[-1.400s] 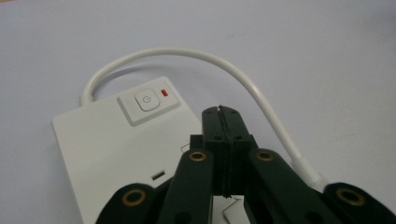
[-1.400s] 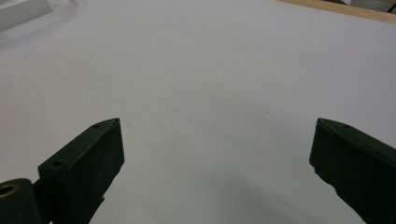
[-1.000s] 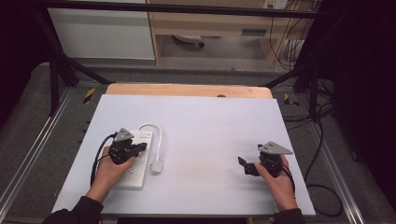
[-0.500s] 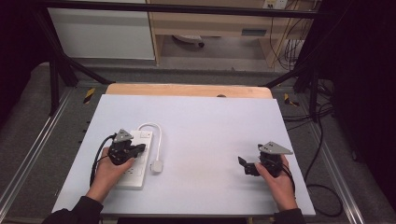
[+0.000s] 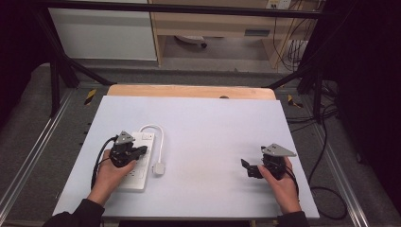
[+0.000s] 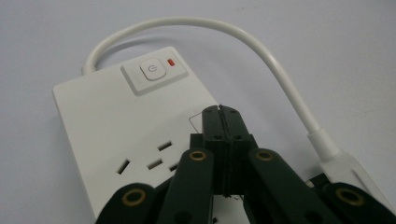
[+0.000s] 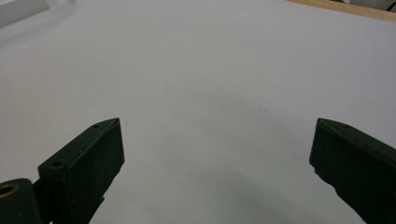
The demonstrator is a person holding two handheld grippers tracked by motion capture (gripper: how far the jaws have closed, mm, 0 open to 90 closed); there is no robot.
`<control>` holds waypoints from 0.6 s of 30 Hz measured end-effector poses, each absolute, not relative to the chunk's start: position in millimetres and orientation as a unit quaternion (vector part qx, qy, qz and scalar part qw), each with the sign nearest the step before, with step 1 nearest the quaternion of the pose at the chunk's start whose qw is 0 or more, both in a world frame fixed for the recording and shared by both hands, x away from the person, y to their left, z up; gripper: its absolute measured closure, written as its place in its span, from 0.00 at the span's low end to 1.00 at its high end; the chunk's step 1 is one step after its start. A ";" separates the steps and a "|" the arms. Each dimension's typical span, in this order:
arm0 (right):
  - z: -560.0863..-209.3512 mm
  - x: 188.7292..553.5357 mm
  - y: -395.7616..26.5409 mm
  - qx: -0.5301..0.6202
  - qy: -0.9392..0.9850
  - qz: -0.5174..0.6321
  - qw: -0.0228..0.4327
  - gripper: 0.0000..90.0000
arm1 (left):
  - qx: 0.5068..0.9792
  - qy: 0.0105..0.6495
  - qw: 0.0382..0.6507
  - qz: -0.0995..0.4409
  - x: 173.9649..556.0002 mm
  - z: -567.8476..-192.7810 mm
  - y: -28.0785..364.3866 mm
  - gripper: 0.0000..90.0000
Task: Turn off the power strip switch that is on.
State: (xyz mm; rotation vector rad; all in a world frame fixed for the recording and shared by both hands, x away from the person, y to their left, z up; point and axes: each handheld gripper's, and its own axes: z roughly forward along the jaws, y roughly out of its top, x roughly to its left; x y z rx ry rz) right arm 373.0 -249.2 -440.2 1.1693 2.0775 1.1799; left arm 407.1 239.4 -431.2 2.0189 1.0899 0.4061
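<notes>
A white power strip [image 5: 140, 163] lies on the left part of the white table [image 5: 213, 127]. Its short white cable [image 5: 159, 135] loops round to a white plug [image 5: 158, 168] lying beside it. My left gripper [image 5: 142, 151] rests over the strip, jaws shut with nothing between them. In the left gripper view its tips [image 6: 221, 112] sit just above the strip's top face [image 6: 112, 121], short of the power button [image 6: 150, 73] and its red lamp [image 6: 172, 62]. My right gripper [image 5: 246, 166] lies at the table's right, jaws wide open over bare surface [image 7: 205, 93].
A wooden board edge [image 5: 189, 91] runs along the table's far side. Black frame posts [image 5: 59, 71] and metal rails [image 5: 28, 156] flank the table. Cables [image 5: 326, 189] lie on the floor at the right.
</notes>
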 end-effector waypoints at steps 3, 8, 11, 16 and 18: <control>-440.1 372.9 -249.0 0.428 0.758 0.431 0.238 0.04 | 0.797 0.430 0.393 0.161 406.8 -431.0 239.2 1.00; -440.1 372.8 -249.0 0.427 0.758 0.431 0.238 0.04 | 0.797 0.429 0.393 0.161 406.8 -430.9 239.2 1.00; -440.1 372.7 -249.0 0.428 0.758 0.430 0.239 0.04 | 0.798 0.428 0.392 0.162 406.5 -430.8 238.8 1.00; -440.1 372.7 -248.9 0.427 0.759 0.430 0.239 0.04 | 0.798 0.427 0.393 0.162 406.6 -431.0 239.1 1.00; -440.1 372.7 -248.9 0.427 0.758 0.430 0.239 0.04 | 0.798 0.427 0.392 0.162 406.6 -431.0 239.1 1.00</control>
